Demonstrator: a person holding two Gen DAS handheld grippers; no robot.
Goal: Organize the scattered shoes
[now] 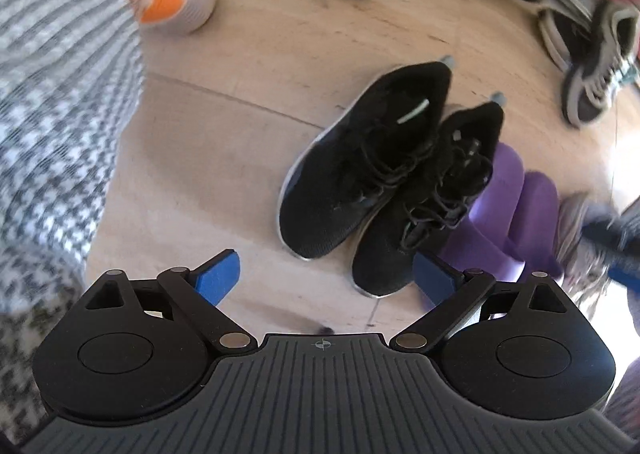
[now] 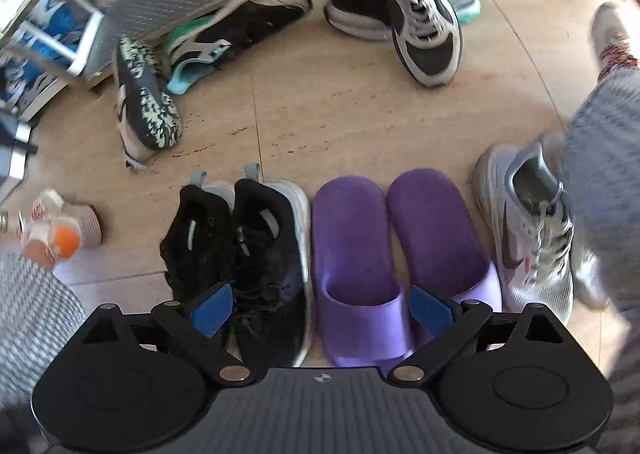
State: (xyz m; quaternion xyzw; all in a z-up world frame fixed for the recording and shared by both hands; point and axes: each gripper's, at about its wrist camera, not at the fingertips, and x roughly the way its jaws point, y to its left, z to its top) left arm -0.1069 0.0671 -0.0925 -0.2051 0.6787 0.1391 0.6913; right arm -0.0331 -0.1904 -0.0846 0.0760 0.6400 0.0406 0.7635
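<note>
Wooden floor [image 2: 340,114] carries a row of paired shoes in the right wrist view: black sneakers [image 2: 244,254] at 7 o'clock, purple slides [image 2: 396,250] touching them at 5 o'clock, and grey-white sneakers [image 2: 528,230] at 3 o'clock. More sneakers lie scattered near 12 o'clock, among them a black-and-white one [image 2: 420,14] and one tipped sole-up [image 2: 146,102]. Left gripper [image 1: 326,274] and right gripper [image 2: 320,306] both hover with jaws spread, empty.

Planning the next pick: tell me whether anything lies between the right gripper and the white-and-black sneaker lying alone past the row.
Yes. The purple slides and black sneakers lie directly below the open right gripper. Beyond them, only bare floor leads to the white-and-black sneaker.
</note>
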